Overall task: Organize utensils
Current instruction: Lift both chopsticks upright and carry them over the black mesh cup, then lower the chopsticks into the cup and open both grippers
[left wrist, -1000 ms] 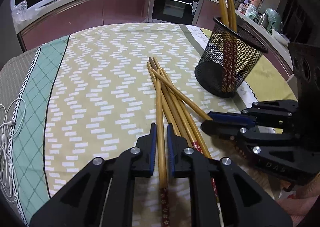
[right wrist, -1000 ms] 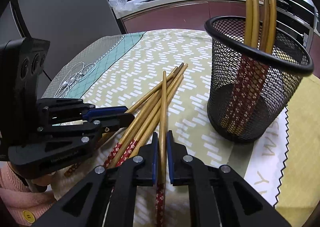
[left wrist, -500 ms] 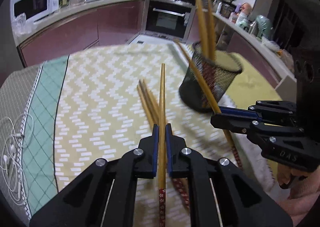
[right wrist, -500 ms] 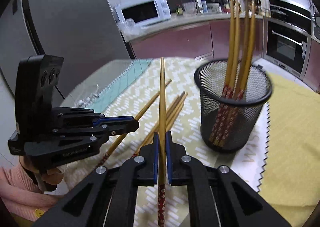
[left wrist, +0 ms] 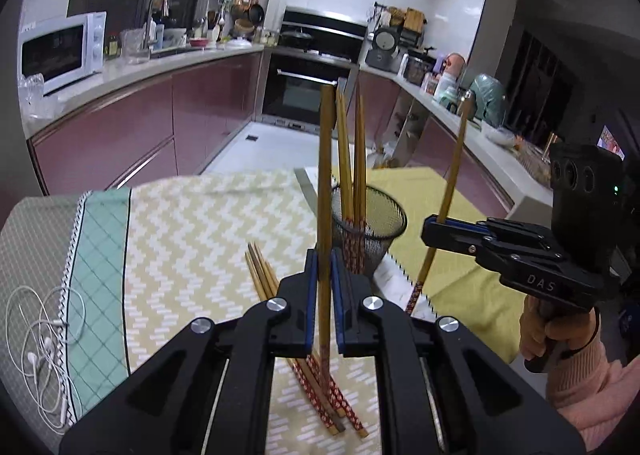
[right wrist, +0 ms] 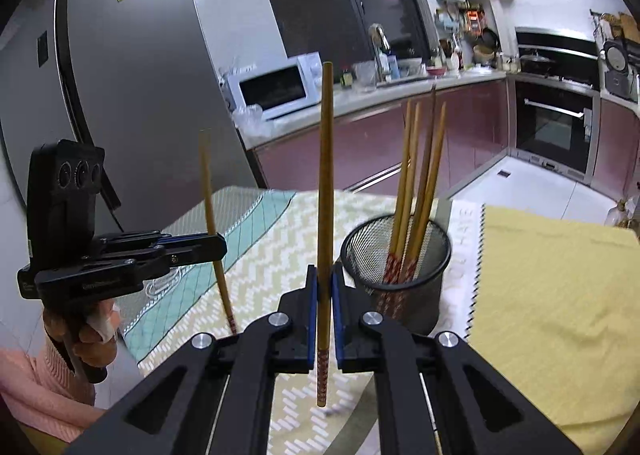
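Observation:
My left gripper (left wrist: 325, 267) is shut on one bamboo chopstick (left wrist: 325, 175), which stands nearly upright above the table. My right gripper (right wrist: 325, 279) is shut on another chopstick (right wrist: 326, 175), also upright, its red patterned end hanging below the jaws. Each gripper shows in the other's view: the right gripper (left wrist: 434, 225) at the right, the left gripper (right wrist: 218, 247) at the left. A black mesh cup (right wrist: 396, 275) with several chopsticks stands ahead, also seen as the mesh cup (left wrist: 372, 235) in the left wrist view. A few loose chopsticks (left wrist: 264, 275) lie on the patterned cloth.
The round table (left wrist: 180, 235) carries a zigzag cloth and a yellow mat (right wrist: 552, 287). White earphones (left wrist: 40, 335) lie at the left edge. Kitchen counters, a microwave (left wrist: 60, 51) and an oven (left wrist: 304, 91) stand beyond. A hand in a pink sleeve (left wrist: 572, 367) holds each gripper.
Both grippers closed on a chopstick each and lifted them off the pile, tilting upward. The table and mesh cup now sit lower and farther in both views.

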Available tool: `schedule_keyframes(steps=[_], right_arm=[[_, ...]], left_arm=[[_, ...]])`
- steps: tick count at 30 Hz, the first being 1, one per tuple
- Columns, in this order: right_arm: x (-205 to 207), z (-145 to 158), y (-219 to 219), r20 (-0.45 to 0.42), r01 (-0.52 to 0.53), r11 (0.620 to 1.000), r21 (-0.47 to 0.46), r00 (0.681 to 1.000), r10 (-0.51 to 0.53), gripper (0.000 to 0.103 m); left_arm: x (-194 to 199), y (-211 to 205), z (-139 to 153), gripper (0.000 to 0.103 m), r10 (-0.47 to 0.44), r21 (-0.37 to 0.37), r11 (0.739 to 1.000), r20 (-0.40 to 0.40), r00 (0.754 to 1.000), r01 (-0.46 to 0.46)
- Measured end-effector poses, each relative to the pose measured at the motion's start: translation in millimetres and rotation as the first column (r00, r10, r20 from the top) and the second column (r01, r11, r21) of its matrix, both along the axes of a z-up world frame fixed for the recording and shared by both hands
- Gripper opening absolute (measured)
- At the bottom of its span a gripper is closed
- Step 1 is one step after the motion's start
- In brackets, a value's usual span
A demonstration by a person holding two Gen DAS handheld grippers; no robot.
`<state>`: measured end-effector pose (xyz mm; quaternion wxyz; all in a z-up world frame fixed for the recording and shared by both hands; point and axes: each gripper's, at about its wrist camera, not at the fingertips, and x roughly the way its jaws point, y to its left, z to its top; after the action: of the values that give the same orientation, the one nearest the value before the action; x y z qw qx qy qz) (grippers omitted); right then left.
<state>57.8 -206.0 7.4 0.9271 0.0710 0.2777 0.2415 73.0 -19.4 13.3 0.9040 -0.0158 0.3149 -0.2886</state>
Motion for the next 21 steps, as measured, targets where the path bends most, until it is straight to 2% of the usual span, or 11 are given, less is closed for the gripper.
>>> schedule_keyframes(steps=[12, 21], right_arm=[[8, 36, -14, 0.094, 0.050, 0.999, 0.006, 0.994, -0.051, 0.006], [26, 52, -23, 0.136, 0.077, 0.997, 0.018, 0.988, -0.078, 0.006]], left_arm=[[19, -10, 43, 0.008, 0.014, -0.095, 0.995, 0.079, 0.997, -0.007], [30, -21, 78, 0.008, 0.016, -0.129, 0.992, 0.147, 0.989, 0.003]])
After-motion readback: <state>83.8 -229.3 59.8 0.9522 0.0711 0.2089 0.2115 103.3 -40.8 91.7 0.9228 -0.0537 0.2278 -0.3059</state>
